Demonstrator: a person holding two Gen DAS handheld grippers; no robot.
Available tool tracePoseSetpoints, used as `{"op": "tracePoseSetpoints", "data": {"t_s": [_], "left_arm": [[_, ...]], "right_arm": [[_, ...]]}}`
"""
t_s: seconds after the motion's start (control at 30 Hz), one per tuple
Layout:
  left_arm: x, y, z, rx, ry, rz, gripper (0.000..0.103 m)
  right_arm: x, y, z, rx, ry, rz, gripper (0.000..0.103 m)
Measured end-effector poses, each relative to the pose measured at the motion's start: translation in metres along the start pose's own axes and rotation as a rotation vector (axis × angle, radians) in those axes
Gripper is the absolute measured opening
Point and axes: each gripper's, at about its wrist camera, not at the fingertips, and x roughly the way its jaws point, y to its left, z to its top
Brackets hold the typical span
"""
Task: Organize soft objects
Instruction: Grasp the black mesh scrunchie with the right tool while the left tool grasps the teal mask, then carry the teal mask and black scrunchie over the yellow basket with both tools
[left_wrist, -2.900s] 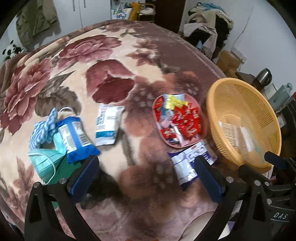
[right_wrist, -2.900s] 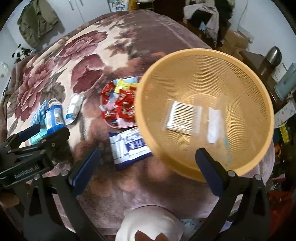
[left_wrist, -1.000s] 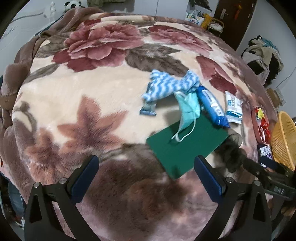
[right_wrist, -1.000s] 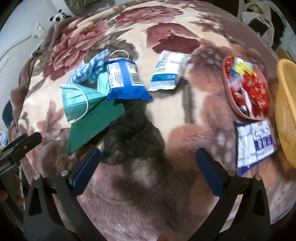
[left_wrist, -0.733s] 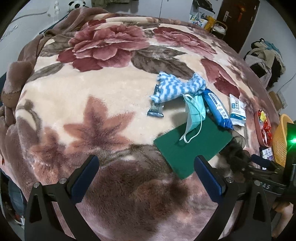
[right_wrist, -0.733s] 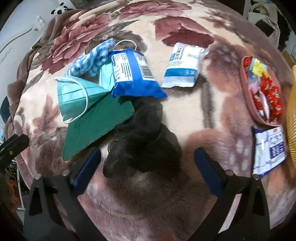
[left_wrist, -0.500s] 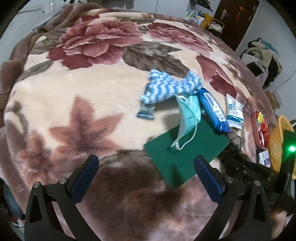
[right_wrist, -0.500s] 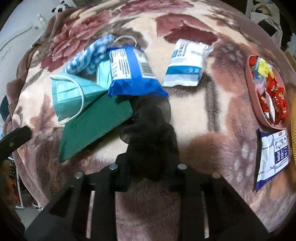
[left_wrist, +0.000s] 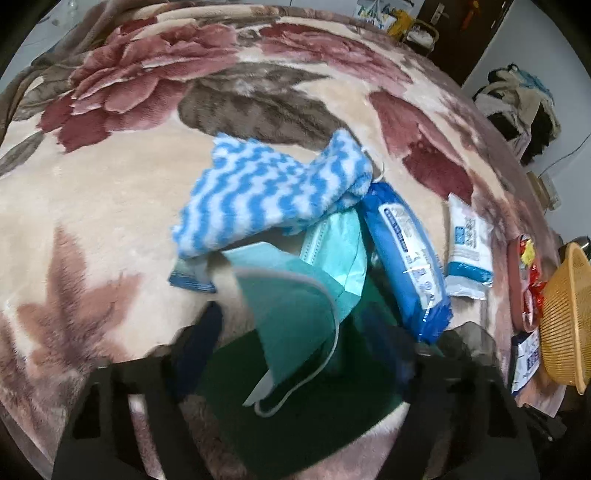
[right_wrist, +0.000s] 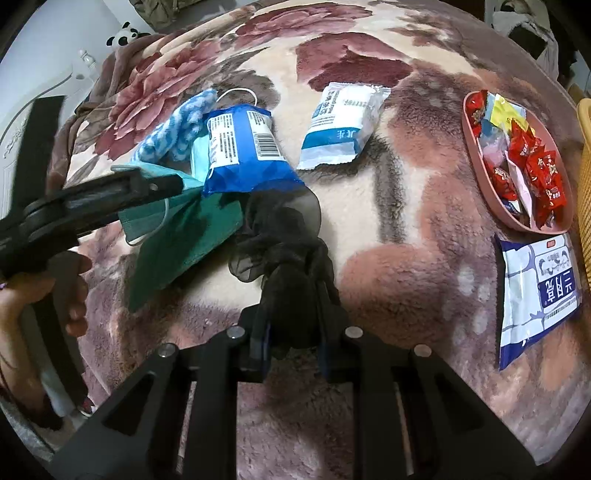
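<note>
My right gripper (right_wrist: 291, 325) is shut on a black sheer stocking (right_wrist: 280, 236) bunched on the blanket. My left gripper (left_wrist: 295, 332) is partly closed around a teal face mask (left_wrist: 295, 302), blurred; whether it grips is unclear. It shows from the side in the right wrist view (right_wrist: 147, 184) over the mask (right_wrist: 147, 218). The mask lies on a dark green cloth (left_wrist: 306, 417), also seen in the right wrist view (right_wrist: 177, 243). A blue-and-white wavy cloth (left_wrist: 269, 188) and a blue wipes pack (left_wrist: 406, 258) lie beside it.
A white tissue pack (right_wrist: 340, 125) lies mid-blanket. A pink tray of candies (right_wrist: 517, 166), a blue-white packet (right_wrist: 539, 288) and an orange basket (left_wrist: 565, 325) sit at the right. A small flat blue packet (left_wrist: 192, 277) lies under the wavy cloth.
My right gripper has shut on the black stocking. My left gripper has moved in close over the teal mask and its fingers have narrowed.
</note>
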Motion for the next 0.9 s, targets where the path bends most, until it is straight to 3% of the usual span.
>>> {"op": "tracePoseSetpoints", "data": {"t_s": [0.1,0.13,0.57,0.9], "left_arm": [[0.007,-0.002,-0.002,0.015,0.024,0.02,0.006],[0.003,-0.002,-0.006,0.02,0.013,0.01,0.003],[-0.074,0.005,-0.046,0.082,-0.078,0.019,0.002],[-0.14,0.0,-0.052,0.104,-0.175,-0.012,0.002]], "right_arm": [[-0.002,-0.001,0.0,0.0,-0.001,0.01,0.019],[-0.003,-0.001,-0.001,0.0,-0.005,0.012,0.019],[-0.031,0.012,-0.009,-0.012,-0.061,0.022,0.019],[-0.056,0.026,-0.008,-0.034,-0.118,0.042,0.019]]}}
